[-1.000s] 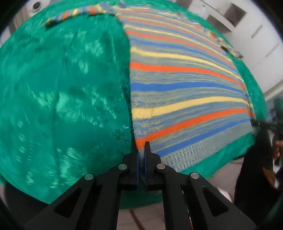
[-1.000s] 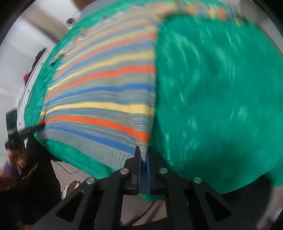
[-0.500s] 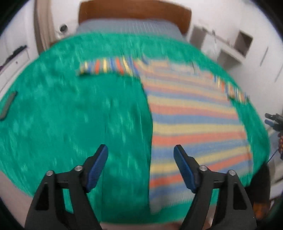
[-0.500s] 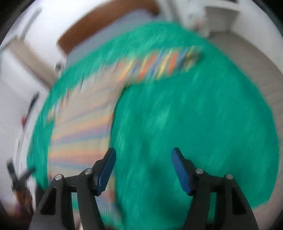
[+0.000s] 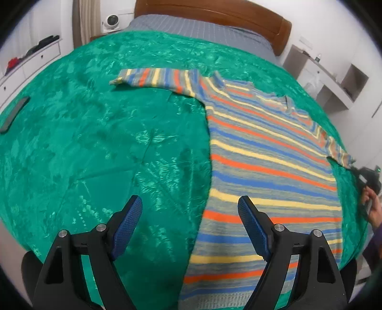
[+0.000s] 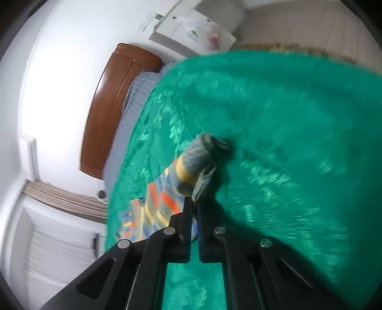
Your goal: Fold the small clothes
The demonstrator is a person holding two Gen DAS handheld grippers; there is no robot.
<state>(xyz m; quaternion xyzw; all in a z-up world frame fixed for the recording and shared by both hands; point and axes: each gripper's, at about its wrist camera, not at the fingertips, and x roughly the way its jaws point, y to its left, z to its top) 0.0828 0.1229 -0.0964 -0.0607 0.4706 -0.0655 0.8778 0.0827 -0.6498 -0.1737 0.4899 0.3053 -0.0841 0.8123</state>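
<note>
A knitted sweater [image 5: 269,152] with orange, yellow and blue stripes lies flat on the green bedspread [image 5: 95,143], its left sleeve [image 5: 152,77] stretched out sideways. My left gripper [image 5: 188,199] hovers open above the sweater's left edge, holding nothing. In the right wrist view my right gripper [image 6: 193,202] is shut on the other sleeve [image 6: 188,171] just behind its grey cuff [image 6: 210,145], which sticks out past the fingertips above the bedspread [image 6: 286,119]. A hand [image 5: 373,209] shows at the right edge of the left wrist view, by that sleeve's end [image 5: 339,152].
A brown headboard [image 5: 214,14] closes the far end of the bed. A flat dark object [image 5: 14,114] lies on the bedspread at the left. White drawers [image 5: 28,59] stand left, white shelves [image 5: 334,78] right. The bed's near edge runs just under my left gripper.
Both grippers let go of the sweater's bottom hem and opened. The left one rose and stays open. The right one swung over to the sleeve and shut on it.
</note>
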